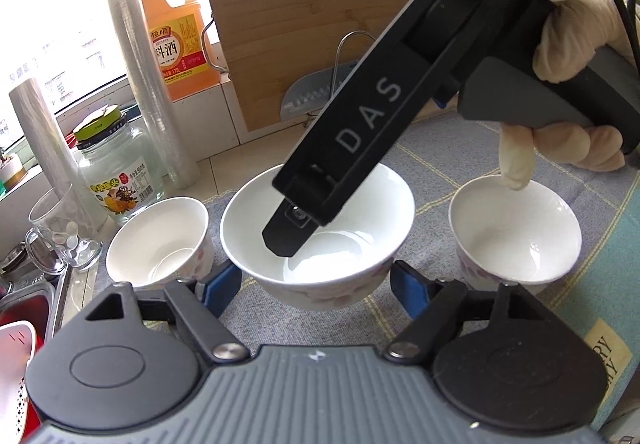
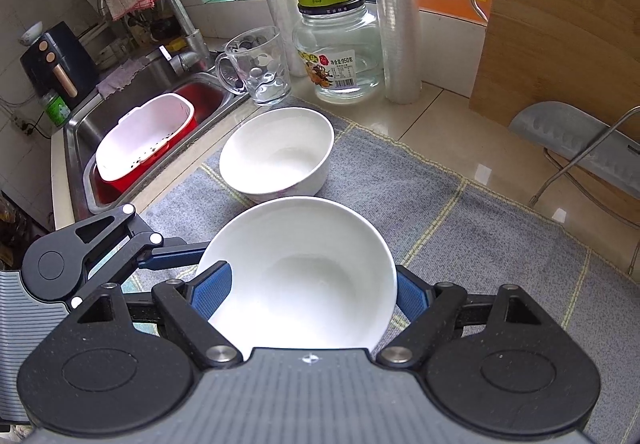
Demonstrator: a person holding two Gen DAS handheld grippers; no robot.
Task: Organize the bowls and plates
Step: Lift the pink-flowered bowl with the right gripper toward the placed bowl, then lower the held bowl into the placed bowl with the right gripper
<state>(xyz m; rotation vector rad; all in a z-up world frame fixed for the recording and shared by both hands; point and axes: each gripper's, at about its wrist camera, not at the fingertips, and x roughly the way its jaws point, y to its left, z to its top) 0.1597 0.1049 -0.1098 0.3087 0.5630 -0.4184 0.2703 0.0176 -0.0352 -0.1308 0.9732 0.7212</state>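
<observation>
Bowl point(image 2: 296, 276) sat gripped by its rim in my right claw point(image 2: 308, 292), left claw point(image 1: 316, 284) open around it.

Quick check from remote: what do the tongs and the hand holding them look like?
Both tongs have black linkage arms with silver pivots, blue ribbed pads and grey ridged bodies. The right one carries white "DAS" lettering and a black cable. The hand wears a cream glove.
</observation>
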